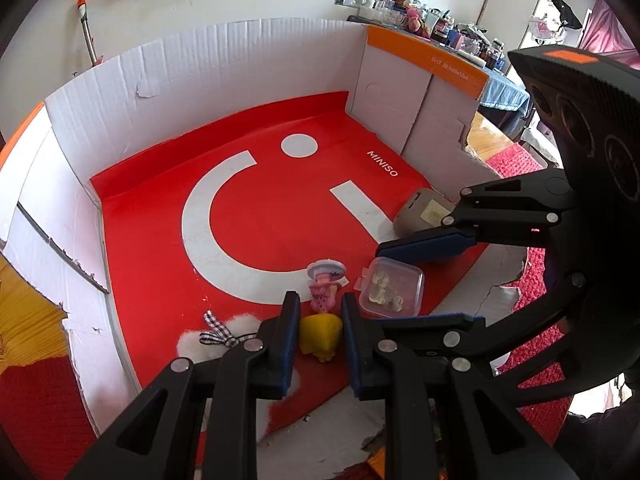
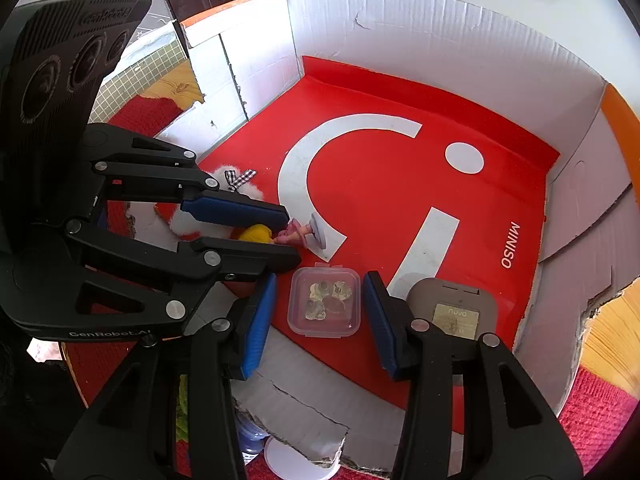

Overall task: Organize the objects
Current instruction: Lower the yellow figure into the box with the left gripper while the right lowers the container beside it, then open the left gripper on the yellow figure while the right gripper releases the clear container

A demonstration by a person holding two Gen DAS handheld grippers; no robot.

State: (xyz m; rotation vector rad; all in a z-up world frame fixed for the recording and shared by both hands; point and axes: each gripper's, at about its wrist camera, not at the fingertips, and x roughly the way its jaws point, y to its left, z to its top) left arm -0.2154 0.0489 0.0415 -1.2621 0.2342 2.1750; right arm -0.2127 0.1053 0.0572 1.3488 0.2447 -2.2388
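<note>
With the left tongs (image 1: pixel 320 340) clamped on the yellow rubbery toy (image 1: pixel 321 336) low over the red-lined white cardboard box (image 1: pixel 248 216), the right tongs (image 2: pixel 320 320) stand apart astride the small clear lidded plastic container (image 2: pixel 325 307), which could skid if one pad lands first.

Red box floor (image 2: pixel 400 208): clear case (image 2: pixel 324 302), figurine (image 2: pixel 298 234), grey case (image 2: pixel 452 308).

The yellow toy (image 2: pixel 256 234) is largely hidden behind the left gripper (image 2: pixel 294 236) in the right wrist view. The small items inside the clear lidded box (image 2: pixel 324 300) cannot be identified. The grey case (image 1: pixel 424 212) is partly covered by the right gripper (image 1: pixel 420 280).
</note>
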